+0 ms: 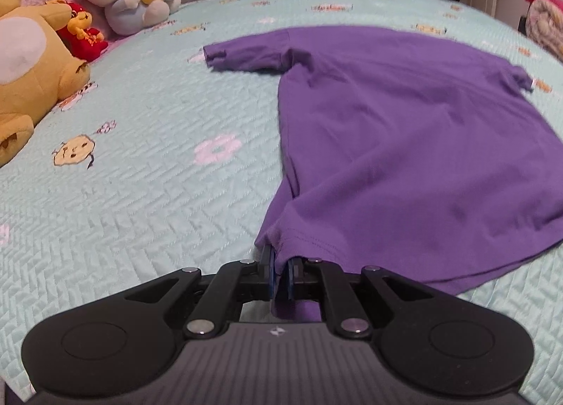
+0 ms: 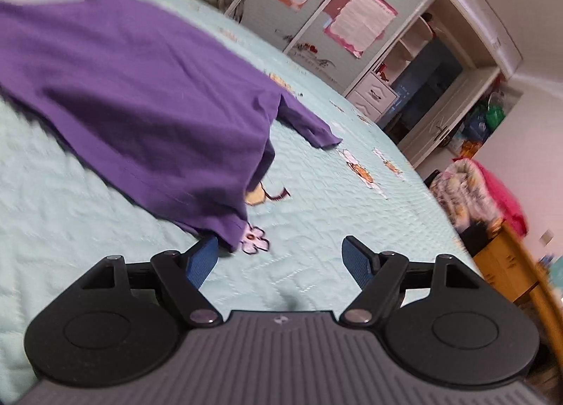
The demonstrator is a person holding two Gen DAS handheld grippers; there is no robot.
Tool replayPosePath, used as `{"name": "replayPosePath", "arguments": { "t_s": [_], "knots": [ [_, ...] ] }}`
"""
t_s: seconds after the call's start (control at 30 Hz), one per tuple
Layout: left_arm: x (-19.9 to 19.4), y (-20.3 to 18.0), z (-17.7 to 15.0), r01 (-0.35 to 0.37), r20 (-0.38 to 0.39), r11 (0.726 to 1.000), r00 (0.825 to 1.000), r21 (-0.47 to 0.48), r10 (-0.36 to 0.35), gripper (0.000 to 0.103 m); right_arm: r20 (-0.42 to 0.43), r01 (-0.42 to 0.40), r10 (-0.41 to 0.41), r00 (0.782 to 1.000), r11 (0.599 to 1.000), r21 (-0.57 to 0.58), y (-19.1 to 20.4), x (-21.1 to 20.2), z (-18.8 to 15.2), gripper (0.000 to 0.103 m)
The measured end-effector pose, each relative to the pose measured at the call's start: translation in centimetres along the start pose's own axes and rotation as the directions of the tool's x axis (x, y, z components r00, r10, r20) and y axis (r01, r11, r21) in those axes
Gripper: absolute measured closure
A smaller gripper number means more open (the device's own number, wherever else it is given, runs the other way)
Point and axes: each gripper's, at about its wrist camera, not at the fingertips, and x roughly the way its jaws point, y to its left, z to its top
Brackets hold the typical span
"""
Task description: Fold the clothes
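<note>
Purple T-shirt [image 1: 404,130] lay spread on a pale green quilt [image 1: 140,194], left gripper [image 1: 280,264] pinched its near hem corner, right gripper [image 2: 279,257] gaped wide, empty, near the other corner.

Purple T-shirt [image 1: 404,130] spread flat on bed, hem corner lifted.

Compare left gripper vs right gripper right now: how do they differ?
Left gripper is shut on the purple T-shirt hem; right gripper stands open, empty. Left lifts its hem corner off the bedspread; right sits beside the other corner, which lies flat. Both have blue pads.
</note>
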Motion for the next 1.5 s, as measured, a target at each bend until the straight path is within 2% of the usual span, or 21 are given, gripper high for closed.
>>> {"name": "replayPosePath", "arguments": {
  "t_s": [0.2,0.3,0.53,0.73,0.87,0.97,1.07,1.17,1.3,1.5],
  "knots": [
    [0.5,-0.1,-0.3,-0.020,-0.042,1.000,0.999,0.009,0.020,0.093,0.043,0.059,-0.052,0.998,0.983,-0.174,1.8,0.7,1.4,0.026],
    [0.5,-0.4,-0.3,-0.024,-0.039,0.999,0.999,0.025,0.025,0.093,0.084,0.068,-0.052,0.995,0.978,-0.196,2.4,0.1,2.2,0.026],
    [0.5,-0.6,-0.4,-0.026,-0.039,0.999,0.999,0.046,0.028,0.093,0.132,0.038,-0.021,0.991,0.991,-0.128,2.1,-1.1,3.8,0.023],
    [0.5,-0.7,-0.3,-0.027,-0.045,0.999,0.999,0.047,0.029,0.092,0.108,0.037,-0.031,0.994,0.998,-0.052,1.2,-0.5,4.1,0.023],
    [0.6,-0.9,-0.4,-0.030,-0.049,0.998,0.998,0.052,0.033,0.092,0.110,0.006,-0.007,0.994,1.000,0.015,0.2,-0.4,3.9,0.023],
    [0.6,-1.0,-0.4,-0.032,-0.051,0.998,0.998,0.054,0.034,0.092,0.087,-0.008,0.007,0.996,1.000,0.011,0.4,0.3,3.8,0.023],
    [0.7,-0.9,-0.5,-0.032,-0.056,0.998,0.998,0.052,0.034,0.092,0.100,-0.023,0.023,0.995,1.000,-0.001,1.3,0.1,4.0,0.023],
    [0.7,-0.8,-0.5,-0.030,-0.058,0.999,0.998,0.045,0.032,0.091,0.123,-0.007,0.013,0.992,0.999,-0.050,2.2,0.0,4.1,0.023],
    [0.9,-0.6,-0.6,-0.033,-0.060,0.999,0.998,0.040,0.036,0.083,0.102,0.021,-0.016,0.995,0.998,-0.051,2.1,0.1,3.5,0.023],
    [1.1,-0.6,-0.6,-0.041,-0.063,0.998,0.997,0.045,0.044,0.081,0.111,0.031,-0.023,0.994,0.997,-0.073,2.2,-0.4,2.7,0.023]
  ]
}}
